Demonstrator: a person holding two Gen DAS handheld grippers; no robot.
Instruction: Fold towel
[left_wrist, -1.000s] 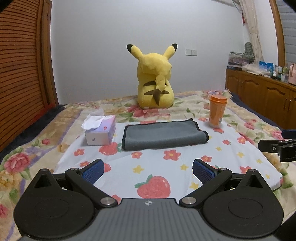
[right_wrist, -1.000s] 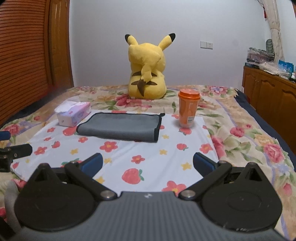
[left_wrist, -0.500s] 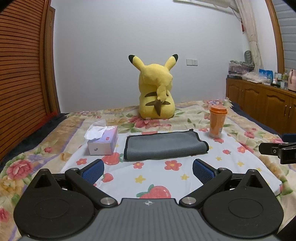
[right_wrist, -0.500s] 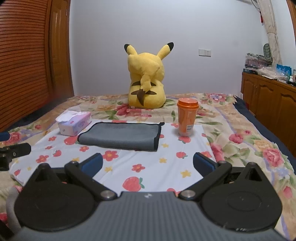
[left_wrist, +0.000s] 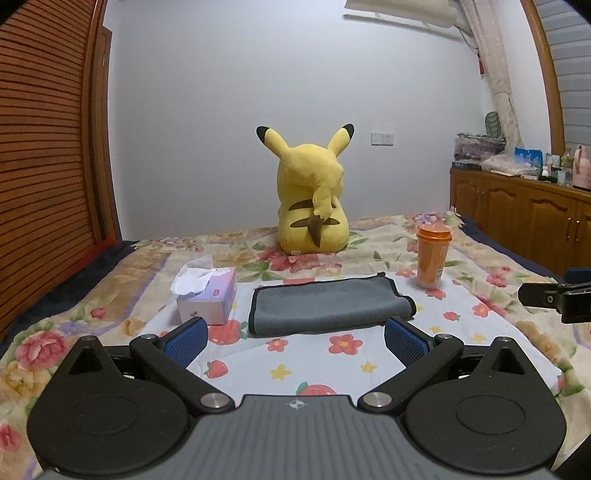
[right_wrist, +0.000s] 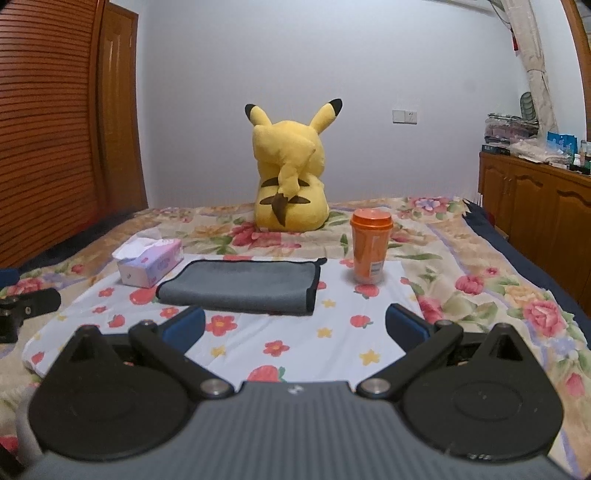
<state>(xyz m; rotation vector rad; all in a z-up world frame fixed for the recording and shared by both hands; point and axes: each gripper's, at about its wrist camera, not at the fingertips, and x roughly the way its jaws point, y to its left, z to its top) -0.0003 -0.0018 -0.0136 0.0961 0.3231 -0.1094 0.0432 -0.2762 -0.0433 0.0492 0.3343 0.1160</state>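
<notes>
We hold our left gripper (left_wrist: 295, 338) wide open, with nothing in it. Our right gripper (right_wrist: 295, 325) is wide open too, and it holds nothing. Both hang above the bed (right_wrist: 480, 258), well back from the things on it.

The gray towel (left_wrist: 325, 304) lies flat, straight ahead of both grippers. It looks folded over already, with its dark edge on the side nearest our right gripper. We think at least one more fold may be left.

What could go wrong? The orange cup (right_wrist: 370, 249) stands tall, ahead of our right gripper and just past the towel's edge. If we swing the towel up that way, we could knock the cup over. The tissue box (left_wrist: 208, 295) sits ahead of our left gripper, just beside the towel's other end. We could bump it when we reach in. The towel is soft and thick, so we might pinch only the top layer and the fold would come out crooked. We might also grab the flowered sheet (right_wrist: 295, 343) under it by mistake.

The bed is soft, with a big flowery blanket. A yellow plush toy (left_wrist: 314, 195) sits far ahead, past the towel, with its back to us. A wooden cabinet (right_wrist: 535, 199) stands off to the right of our grippers, and a brown slatted door (left_wrist: 48, 166) off to the left.
</notes>
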